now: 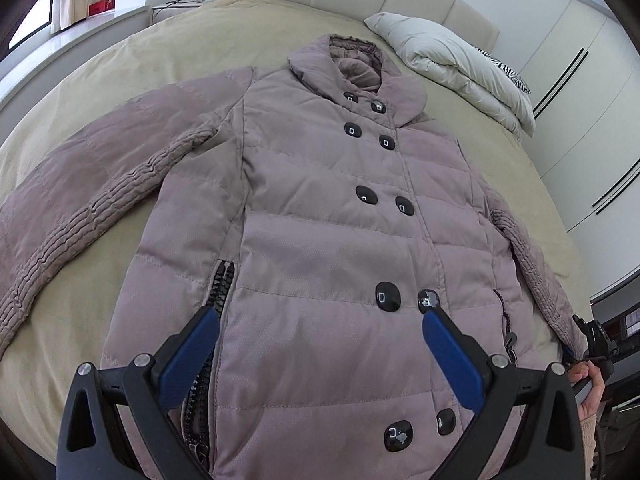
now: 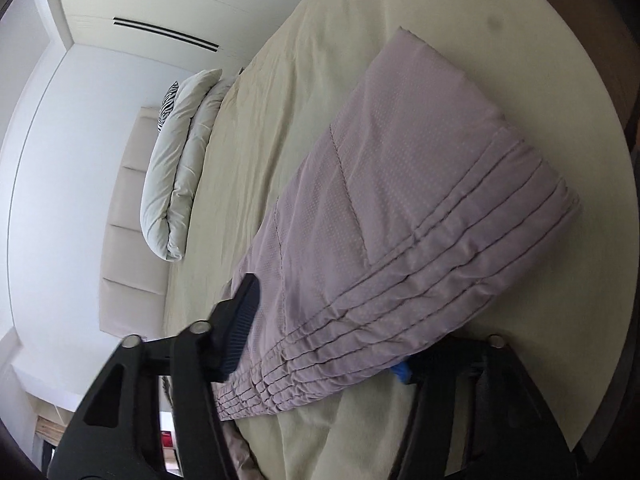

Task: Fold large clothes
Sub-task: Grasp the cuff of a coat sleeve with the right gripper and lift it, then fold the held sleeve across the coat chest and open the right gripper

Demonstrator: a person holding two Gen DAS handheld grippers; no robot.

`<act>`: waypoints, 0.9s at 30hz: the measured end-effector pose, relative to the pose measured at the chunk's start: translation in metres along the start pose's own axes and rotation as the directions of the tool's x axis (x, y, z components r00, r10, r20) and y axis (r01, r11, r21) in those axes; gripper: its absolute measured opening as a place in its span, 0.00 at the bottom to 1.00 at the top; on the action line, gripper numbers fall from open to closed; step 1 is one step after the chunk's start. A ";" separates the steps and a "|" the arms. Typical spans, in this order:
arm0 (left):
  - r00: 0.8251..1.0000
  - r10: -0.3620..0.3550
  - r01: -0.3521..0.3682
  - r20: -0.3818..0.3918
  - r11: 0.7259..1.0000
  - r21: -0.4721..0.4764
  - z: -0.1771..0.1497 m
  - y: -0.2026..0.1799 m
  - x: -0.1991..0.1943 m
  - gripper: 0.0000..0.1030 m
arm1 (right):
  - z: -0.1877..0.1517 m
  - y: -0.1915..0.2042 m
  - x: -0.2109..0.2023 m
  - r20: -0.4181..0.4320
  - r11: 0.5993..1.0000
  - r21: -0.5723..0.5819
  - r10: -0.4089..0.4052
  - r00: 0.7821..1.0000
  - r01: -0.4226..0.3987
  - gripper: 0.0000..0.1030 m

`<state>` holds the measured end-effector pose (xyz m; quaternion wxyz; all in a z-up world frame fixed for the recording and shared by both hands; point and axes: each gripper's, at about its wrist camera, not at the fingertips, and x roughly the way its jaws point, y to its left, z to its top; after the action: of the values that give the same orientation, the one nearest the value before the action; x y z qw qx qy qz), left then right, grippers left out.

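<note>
Blue-padded left gripper (image 1: 320,344) is held wide apart above the coat (image 1: 320,216) hem, gripping nothing; the right gripper (image 2: 320,344) is closed around the sleeve (image 2: 400,240); beyond, the coat is spread buttoned on the bed (image 1: 120,80), the duvet (image 1: 460,76) farthest

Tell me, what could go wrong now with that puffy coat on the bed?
The right claw has the sleeve between its fingers; slick padded fabric might slip out when lifted. The left claw hangs open above the coat, and its big buttons could snag a finger.
</note>
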<state>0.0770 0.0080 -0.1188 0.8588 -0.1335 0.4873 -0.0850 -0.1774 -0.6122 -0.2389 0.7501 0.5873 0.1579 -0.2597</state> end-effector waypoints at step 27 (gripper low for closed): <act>0.977 -0.161 0.187 0.142 0.964 -0.188 0.076 0.079 0.006 1.00 | -0.386 0.338 0.077 -0.371 0.067 -0.928 -0.119 0.921 -0.366 0.17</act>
<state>0.1466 0.0926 -0.1112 0.8591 -0.2664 0.4249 -0.1024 0.1065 -0.1974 -0.1107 0.9234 -0.0322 0.3709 0.0935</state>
